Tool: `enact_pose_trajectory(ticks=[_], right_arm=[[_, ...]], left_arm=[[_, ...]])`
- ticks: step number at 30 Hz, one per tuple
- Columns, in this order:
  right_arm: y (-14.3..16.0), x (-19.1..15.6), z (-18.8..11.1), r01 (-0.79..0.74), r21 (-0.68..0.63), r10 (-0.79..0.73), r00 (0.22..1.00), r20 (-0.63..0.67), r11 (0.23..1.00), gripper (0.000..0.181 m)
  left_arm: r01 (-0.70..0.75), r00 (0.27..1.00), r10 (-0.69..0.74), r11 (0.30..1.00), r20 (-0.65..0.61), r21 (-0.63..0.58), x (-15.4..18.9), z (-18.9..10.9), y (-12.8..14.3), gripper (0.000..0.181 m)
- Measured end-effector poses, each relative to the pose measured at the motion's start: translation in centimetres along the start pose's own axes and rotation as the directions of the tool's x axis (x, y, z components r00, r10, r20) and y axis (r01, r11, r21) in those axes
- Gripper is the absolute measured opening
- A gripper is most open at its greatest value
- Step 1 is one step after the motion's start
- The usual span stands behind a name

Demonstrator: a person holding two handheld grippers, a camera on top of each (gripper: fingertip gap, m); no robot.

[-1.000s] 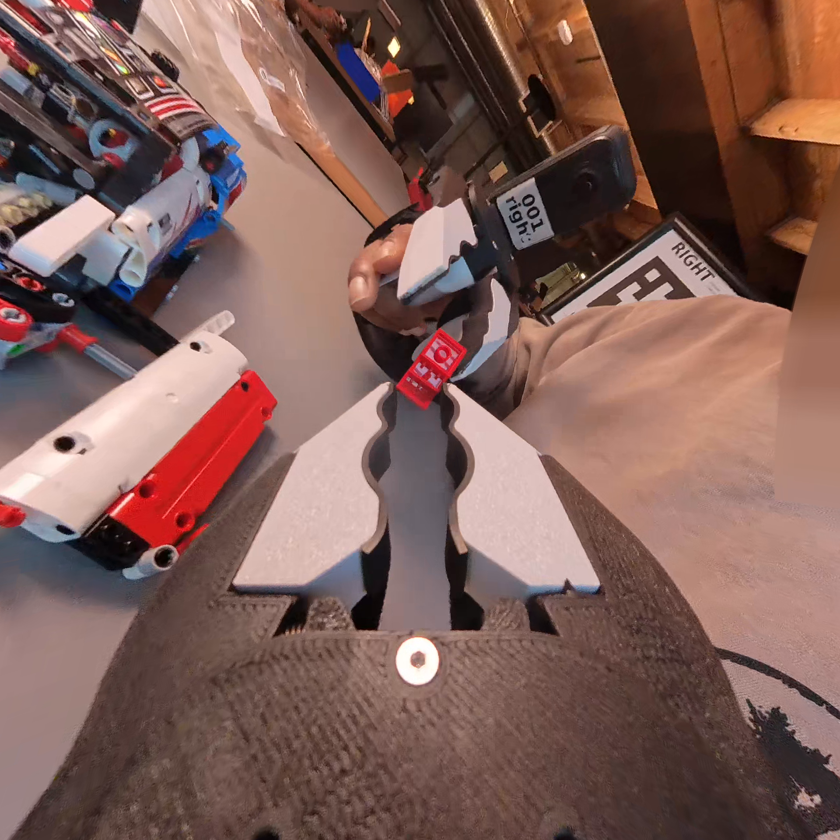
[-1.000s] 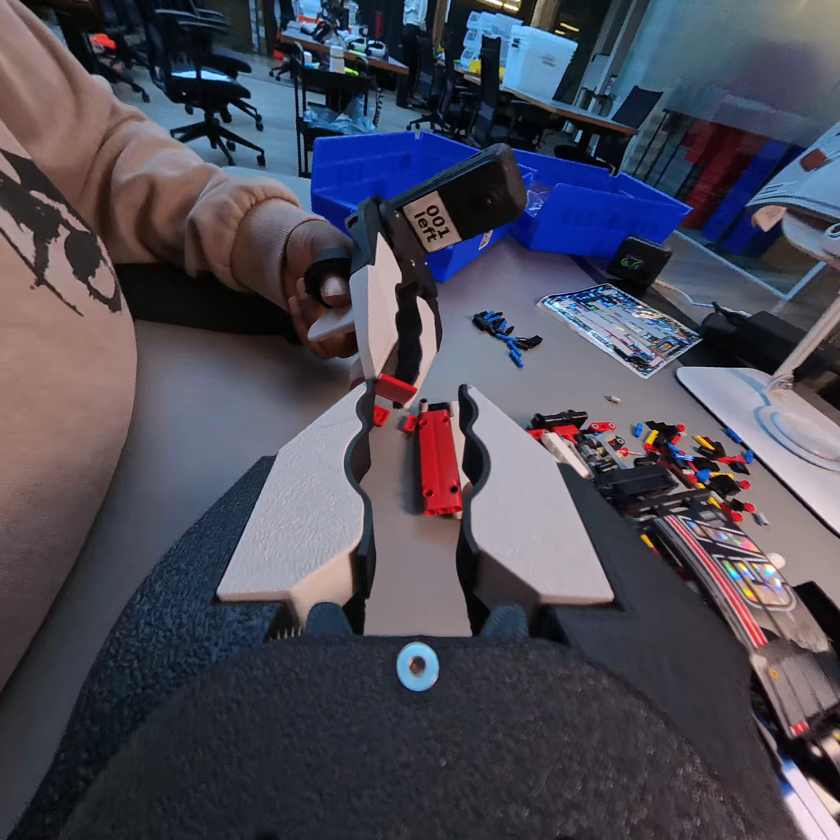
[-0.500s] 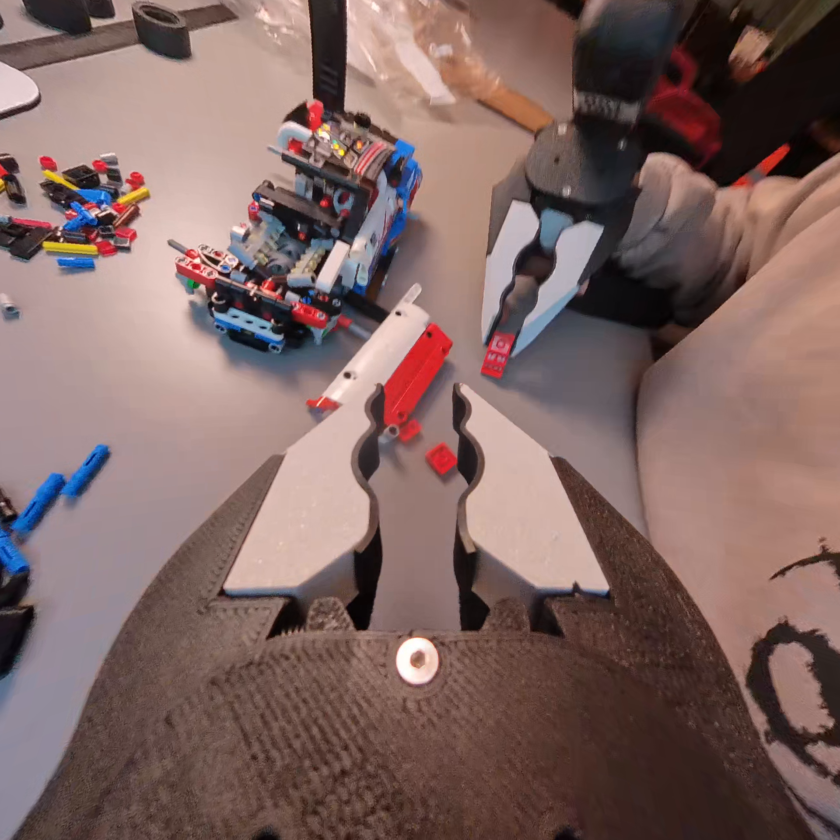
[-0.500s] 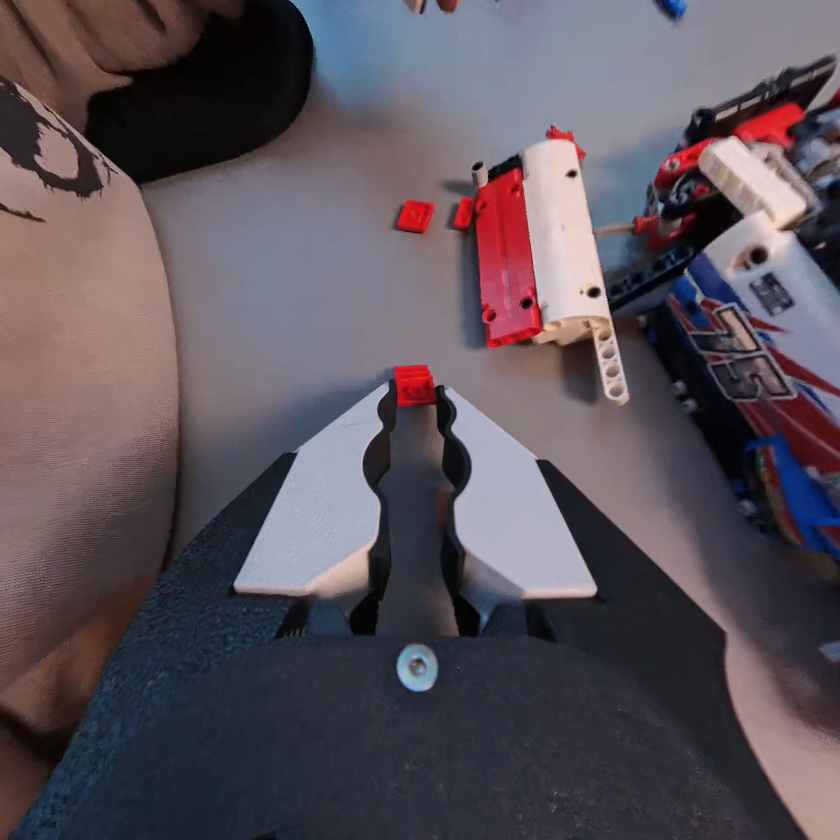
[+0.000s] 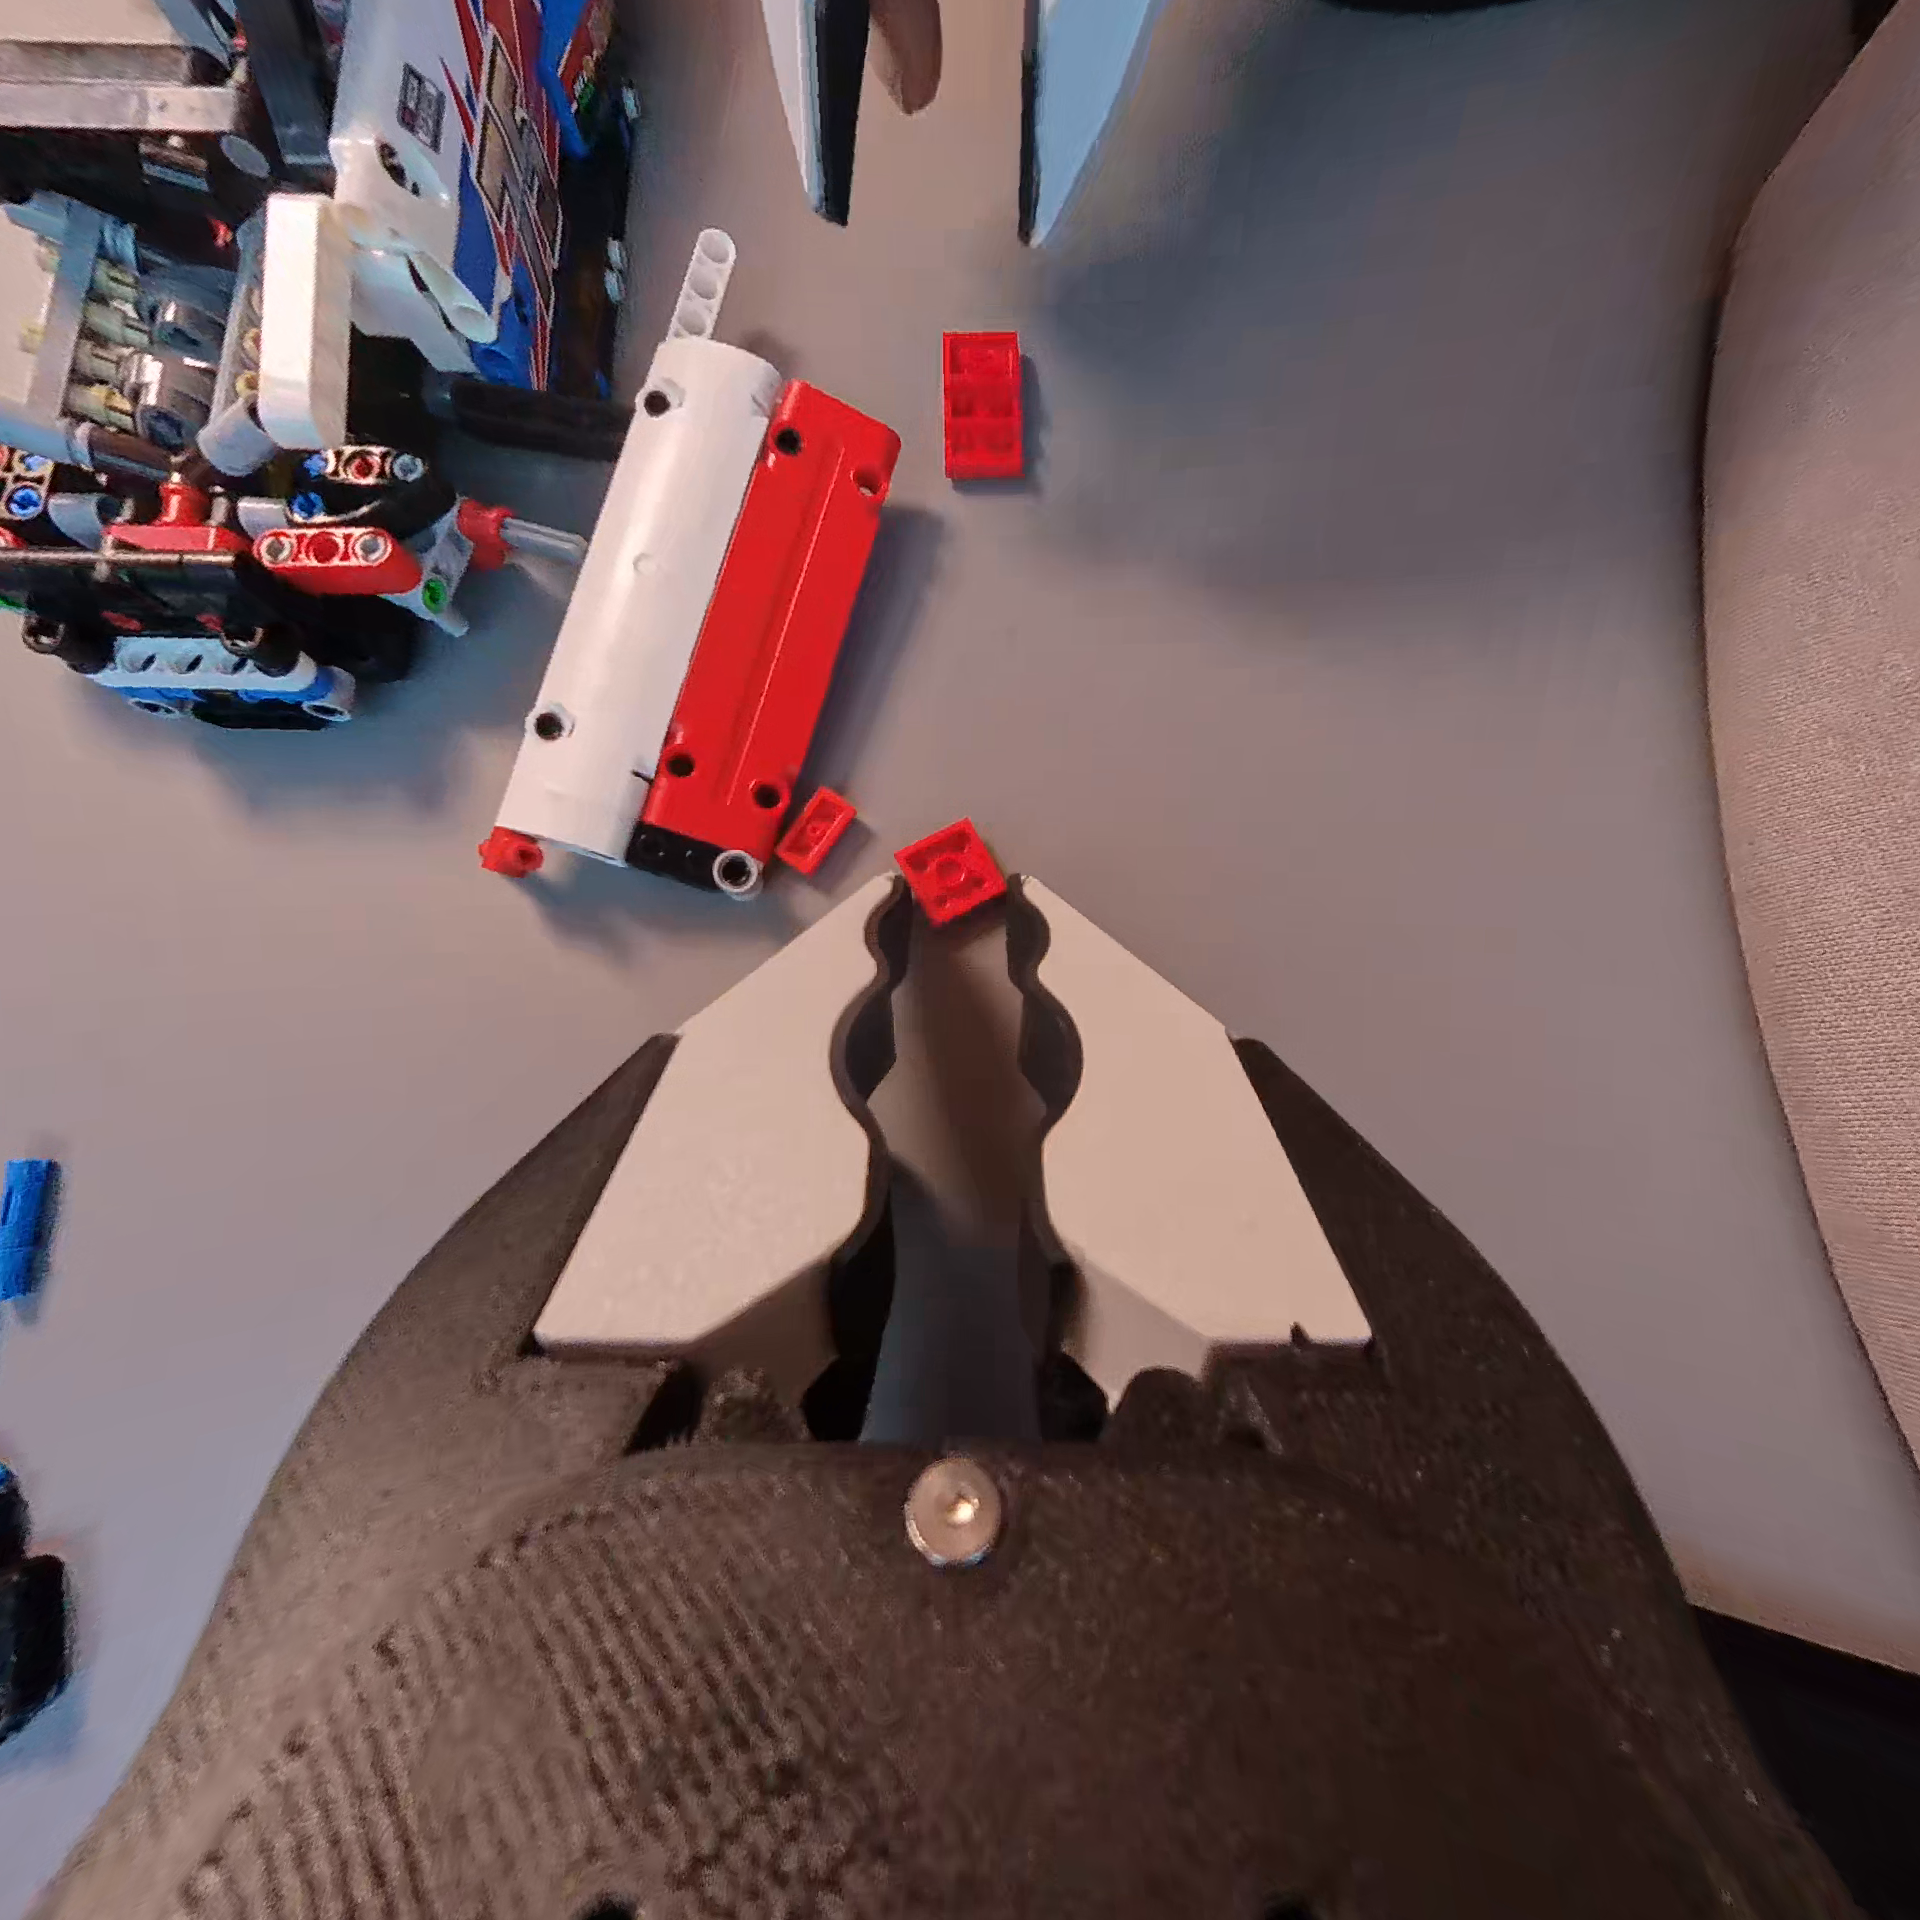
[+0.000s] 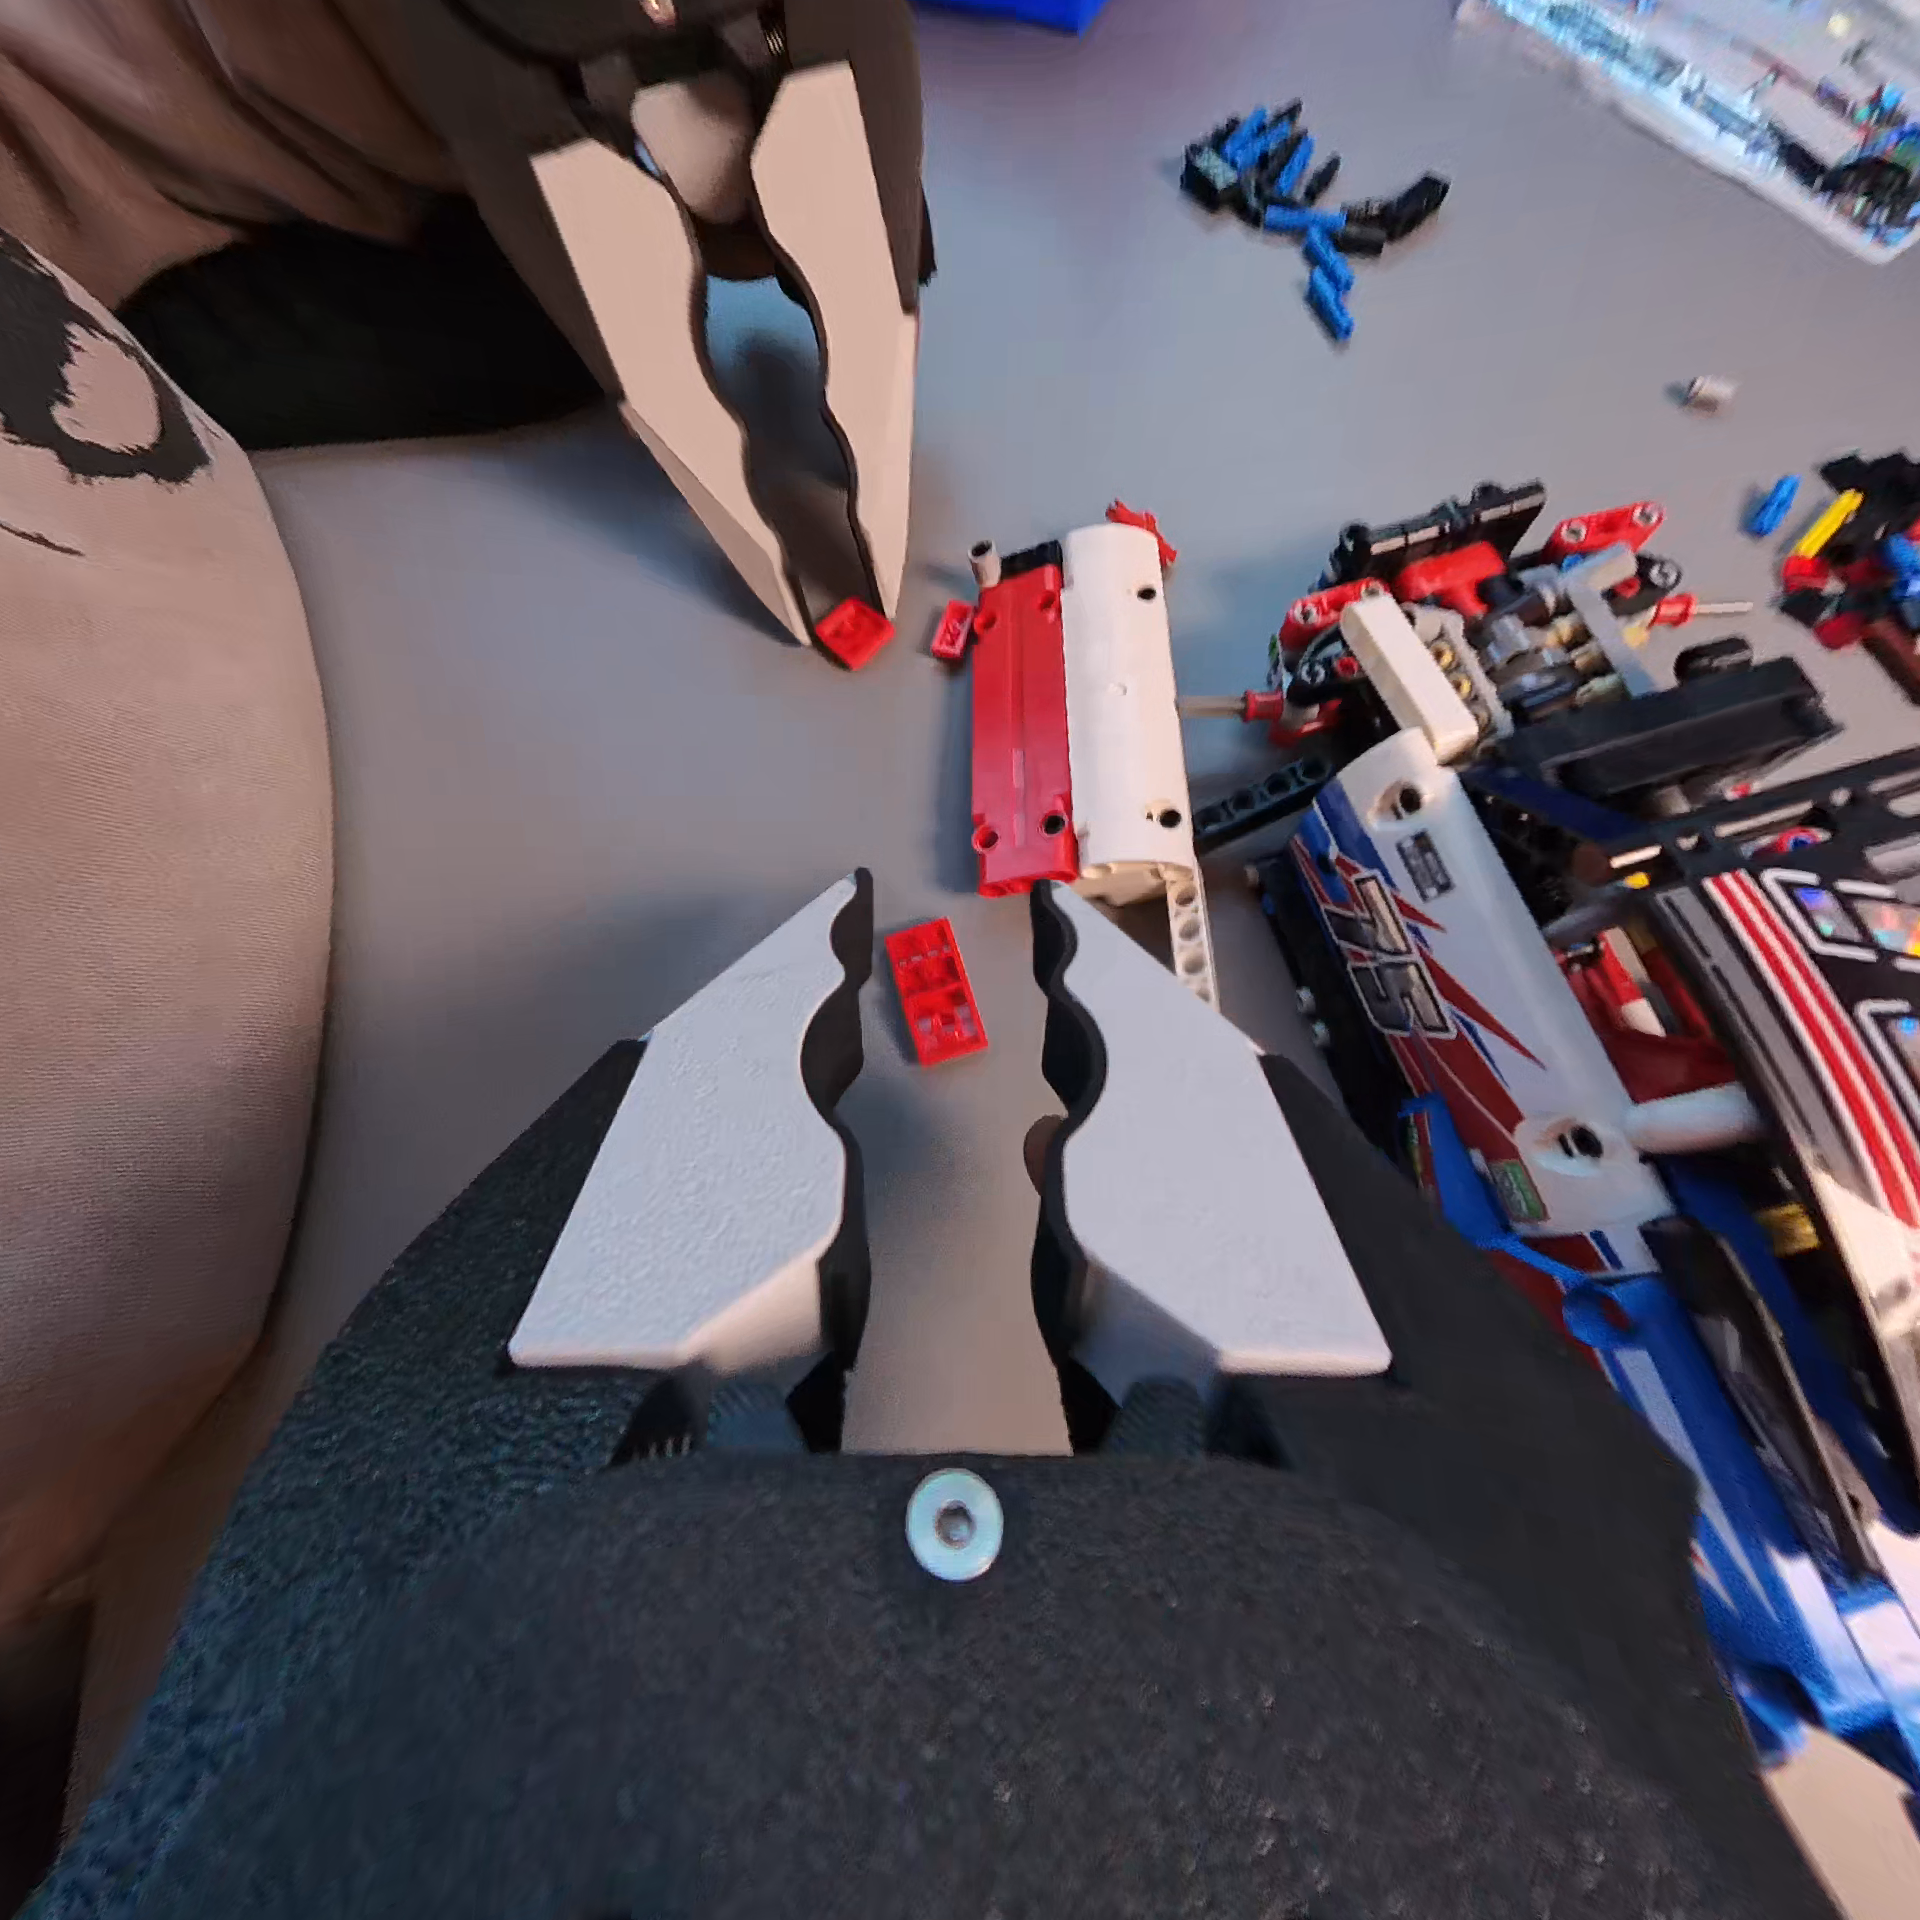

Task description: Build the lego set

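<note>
Red was the colour I worked around: a small square red plate (image 5: 950, 871) sat on the grey surface (image 5: 1351, 675) right at the tips of my left claw (image 5: 958, 883), whose fingers stood parted on either side of it — close, but whether they already pinched it I could not tell. I judged the claw was angled down that way to nip the plate by its edges. My right claw (image 6: 948, 904) hung released, fingers wide apart, with the longer red plate (image 6: 935, 992) lying flat and free between them, studs down, as though parked within easy reach. Just beside both lay the red-and-white panel assembly (image 5: 707, 623), a tiny red piece (image 5: 816, 827) touching its end, and beyond it the half-built truck (image 6: 1455, 935) — likely where these plates belonged.
</note>
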State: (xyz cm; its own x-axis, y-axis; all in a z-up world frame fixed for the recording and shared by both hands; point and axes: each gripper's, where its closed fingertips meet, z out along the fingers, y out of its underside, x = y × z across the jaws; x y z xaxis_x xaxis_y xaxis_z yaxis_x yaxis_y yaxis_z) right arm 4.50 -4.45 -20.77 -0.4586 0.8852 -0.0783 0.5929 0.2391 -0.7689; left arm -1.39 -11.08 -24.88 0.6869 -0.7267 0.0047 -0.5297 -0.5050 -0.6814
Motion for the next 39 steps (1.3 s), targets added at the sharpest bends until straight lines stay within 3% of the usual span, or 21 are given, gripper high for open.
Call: enact_pose_trajectory(ticks=[3,5,9,12,14,16,19,21,23,27,32,35,39], right_arm=[[-2.1,-1.3,0.3,0.094,0.114,-0.096,0.995,0.010,0.989,0.028],[-3.0,-2.2,0.9,0.208,0.168,-0.208,0.978,-0.018,0.964,0.027],[-4.2,-4.9,2.2,0.457,0.233,-0.450,0.889,-0.085,0.858,0.025],[-4.2,-5.5,2.7,0.587,0.197,-0.569,0.810,-0.145,0.785,0.009],[-4.0,-5.7,2.8,0.589,0.196,-0.573,0.808,-0.134,0.784,0.004],[-3.6,-5.3,3.0,0.495,0.182,-0.486,0.869,-0.091,0.850,0.003],[-1.5,-4.9,3.8,0.097,0.068,-0.105,0.988,0.116,0.993,0.002],[-1.0,-5.5,4.1,-0.220,-0.005,0.213,0.938,0.274,0.975,0.002],[-1.1,-5.6,4.3,-0.399,-0.050,0.390,0.850,0.354,0.916,0.001],[-0.8,-6.4,4.7,-0.454,-0.131,0.465,0.786,0.407,0.881,0.002],[-1.7,-6.1,4.5,-0.526,-0.123,0.521,0.728,0.446,0.841,0.001],[-1.7,-5.8,4.3,-0.526,-0.110,0.517,0.740,0.430,0.844,0.002],[-2.1,-5.1,2.8,-0.436,-0.040,0.414,0.817,0.402,0.899,0.015]], left_arm=[[0.083,0.995,-0.081,0.996,-0.051,0.035,0.3,0.2,-0.7,0.016],[0.200,0.970,-0.184,0.975,-0.159,0.095,1.1,0.1,-1.9,0.016],[0.485,0.803,-0.339,0.850,-0.491,0.205,3.5,-1.6,-6.0,0.015],[0.558,0.728,-0.358,0.805,-0.584,0.202,4.0,-2.0,-7.0,0.015],[0.565,0.718,-0.363,0.803,-0.594,0.192,4.2,-1.9,-6.9,0.015],[0.569,0.732,-0.373,0.794,-0.570,0.212,3.6,-1.8,-6.8,0.015],[0.465,0.839,-0.317,0.839,-0.442,0.282,2.4,-2.1,-6.4,0.030],[0.293,0.932,-0.200,0.907,-0.303,0.303,2.3,-1.7,-5.9,0.028],[0.119,0.975,-0.054,0.945,-0.214,0.306,3.2,-1.3,-5.8,0.025],[-0.136,0.987,0.154,0.959,-0.054,0.248,4.0,0.1,-5.3,0.026],[-0.308,0.951,0.302,0.941,0.061,0.141,3.7,1.4,-4.3,0.014],[-0.283,0.959,0.279,0.949,0.047,0.138,3.6,1.4,-4.2,0.014],[-0.142,0.988,0.148,0.984,-0.046,0.112,3.6,1.4,-3.0,0.014]])
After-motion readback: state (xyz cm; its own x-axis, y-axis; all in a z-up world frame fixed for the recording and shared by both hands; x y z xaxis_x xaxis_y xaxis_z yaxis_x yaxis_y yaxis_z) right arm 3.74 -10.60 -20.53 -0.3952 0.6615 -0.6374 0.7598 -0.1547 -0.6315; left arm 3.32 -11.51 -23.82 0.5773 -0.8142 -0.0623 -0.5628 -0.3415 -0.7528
